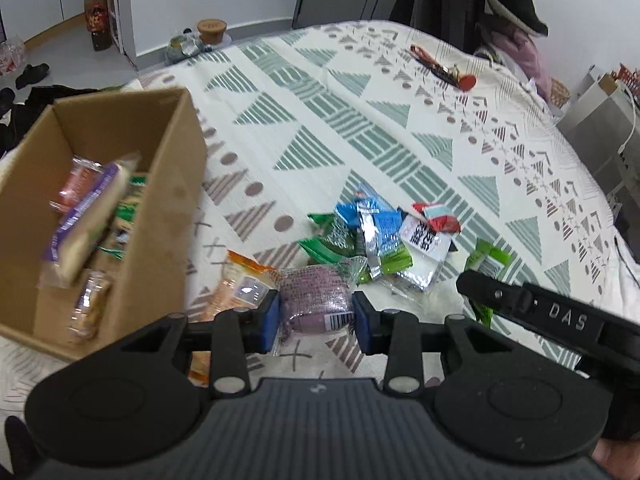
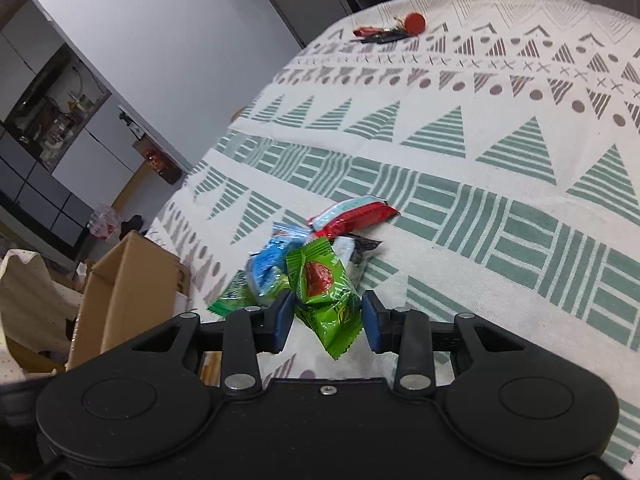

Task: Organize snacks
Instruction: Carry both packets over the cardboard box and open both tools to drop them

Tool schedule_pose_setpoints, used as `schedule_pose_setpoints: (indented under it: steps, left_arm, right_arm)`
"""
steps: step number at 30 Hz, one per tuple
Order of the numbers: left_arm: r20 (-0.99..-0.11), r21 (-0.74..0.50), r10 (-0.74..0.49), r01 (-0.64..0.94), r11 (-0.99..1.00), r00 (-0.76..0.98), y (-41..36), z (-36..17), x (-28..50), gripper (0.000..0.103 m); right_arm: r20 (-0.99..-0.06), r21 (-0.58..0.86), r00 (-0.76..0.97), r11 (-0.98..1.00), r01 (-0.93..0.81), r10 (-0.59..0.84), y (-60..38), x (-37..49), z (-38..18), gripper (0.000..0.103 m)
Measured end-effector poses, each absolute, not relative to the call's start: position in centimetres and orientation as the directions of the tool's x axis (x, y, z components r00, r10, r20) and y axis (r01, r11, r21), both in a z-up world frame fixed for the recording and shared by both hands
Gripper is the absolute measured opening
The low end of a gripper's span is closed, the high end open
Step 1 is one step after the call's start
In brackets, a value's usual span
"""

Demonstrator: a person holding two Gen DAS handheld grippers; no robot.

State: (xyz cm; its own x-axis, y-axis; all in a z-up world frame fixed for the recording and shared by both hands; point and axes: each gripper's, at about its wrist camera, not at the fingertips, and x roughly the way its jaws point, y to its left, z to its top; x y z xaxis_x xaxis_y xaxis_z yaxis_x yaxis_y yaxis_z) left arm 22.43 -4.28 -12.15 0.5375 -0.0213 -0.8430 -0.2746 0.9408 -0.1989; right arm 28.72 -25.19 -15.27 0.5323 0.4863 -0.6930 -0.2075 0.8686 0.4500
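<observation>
Left gripper (image 1: 315, 312) — jaws closed on a purple wrapped snack (image 1: 316, 302), held just above the patterned bed cover (image 1: 360, 128). Right gripper (image 2: 326, 318) — jaws set around a green snack packet (image 2: 326, 292); whether both pads touch it cannot be told. Beside the left gripper, an open cardboard box (image 1: 172, 216) holds several packets. Beyond lies a loose pile of snacks (image 1: 380, 236), blue, green and red. Farther off, a red-capped item (image 1: 466, 80).
</observation>
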Motion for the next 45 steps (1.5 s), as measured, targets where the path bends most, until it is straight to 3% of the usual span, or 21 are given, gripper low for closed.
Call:
schedule_pose_setpoints:
  steps: [28,45]
  left_arm:
    - [-0.762,-0.261,0.051,-0.379,0.888,0.646,5.6,-4.1,16.6,0.037]
    - [-0.784,-0.315,0.054,-0.471,0.824,0.619,12.3,-5.8,14.8,0.037]
  right_arm:
    - [-0.576,0.497,0.610,0.826,-0.267,0.544,-21.0,24.1,-7.7,0.036]
    - [-0.580,0.445,0.566,0.810,-0.382,0.585,-12.5,22.0,-5.4,0.036]
